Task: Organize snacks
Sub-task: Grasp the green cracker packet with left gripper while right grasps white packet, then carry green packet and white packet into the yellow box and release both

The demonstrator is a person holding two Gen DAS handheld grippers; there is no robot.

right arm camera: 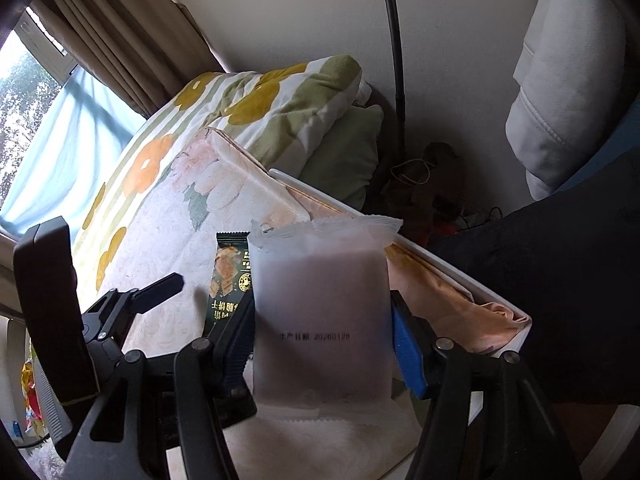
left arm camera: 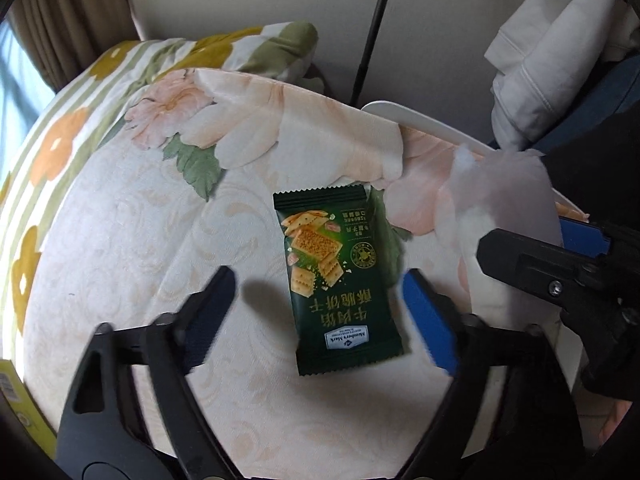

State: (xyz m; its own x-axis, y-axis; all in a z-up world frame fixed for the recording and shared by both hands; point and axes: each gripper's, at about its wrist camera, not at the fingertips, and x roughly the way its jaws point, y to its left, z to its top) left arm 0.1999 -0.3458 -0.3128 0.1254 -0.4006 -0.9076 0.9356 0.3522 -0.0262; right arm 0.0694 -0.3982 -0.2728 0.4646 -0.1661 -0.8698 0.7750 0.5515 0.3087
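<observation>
A dark green cracker packet [left arm camera: 336, 276] lies flat on the floral tablecloth [left arm camera: 120, 240]. My left gripper [left arm camera: 318, 280] hovers over it with a finger on each side; the left finger stands clear of the packet and the blue pad [left arm camera: 430, 320] is near its right edge. The jaws are open. My right gripper [right arm camera: 320, 312] is shut on a frosted white packet [right arm camera: 320, 300], held upright with its printed date facing the camera. In the left wrist view that packet [left arm camera: 500, 200] and the right gripper [left arm camera: 520, 256] are at the right, above the table edge. The green packet [right arm camera: 228, 276] peeks out behind the white one.
The cloth covers a white table whose edge [left arm camera: 432, 124] shows at the back right. A folded flowered blanket [left arm camera: 100, 92] lies behind. A black pole [left arm camera: 372, 32] and hanging white clothing [left arm camera: 552, 60] stand beyond. A yellow box [left arm camera: 16, 408] sits at the left edge.
</observation>
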